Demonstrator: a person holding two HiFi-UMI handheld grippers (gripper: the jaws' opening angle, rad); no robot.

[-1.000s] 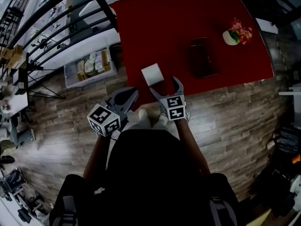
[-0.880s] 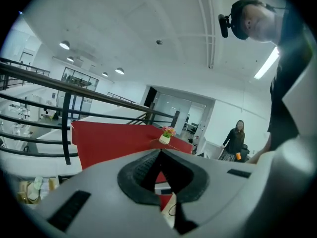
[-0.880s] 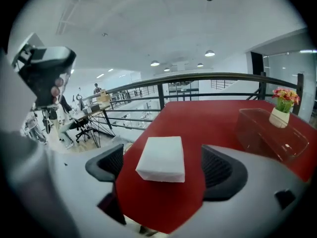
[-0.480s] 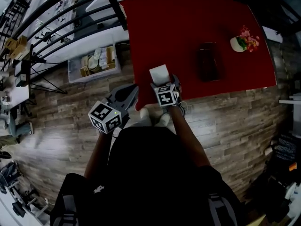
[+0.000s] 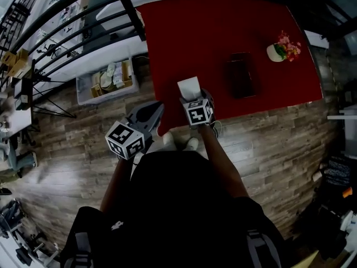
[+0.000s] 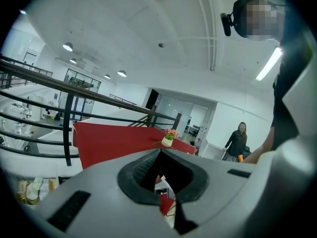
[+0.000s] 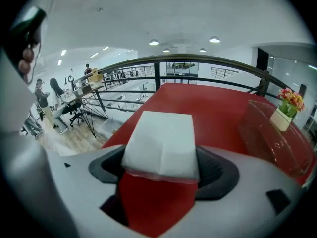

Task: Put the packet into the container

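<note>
The white packet [image 5: 188, 87] lies on the red table [image 5: 223, 32] near its front edge. In the right gripper view the packet [image 7: 162, 142] fills the gap between the dark pads [image 7: 106, 168]. My right gripper [image 5: 189, 95] straddles its near end, and the jaws are closing without visibly pressing on it. The container [image 5: 241, 74], a dark see-through box, stands further right on the table, and shows at the right of the right gripper view as container [image 7: 270, 133]. My left gripper [image 5: 156, 109] hovers off the table's front left corner, jaws together and empty.
A small pot of flowers [image 5: 277, 50] stands beyond the container near the table's right edge. A clear bin [image 5: 107, 80] of odds and ends sits on the wooden floor to the left. A black railing [image 5: 125, 7] runs along the table's left side. A person [image 6: 237, 140] stands far off.
My right gripper has moved forward over the table's front edge, so its jaws now flank the packet. The left gripper has hardly shifted.
</note>
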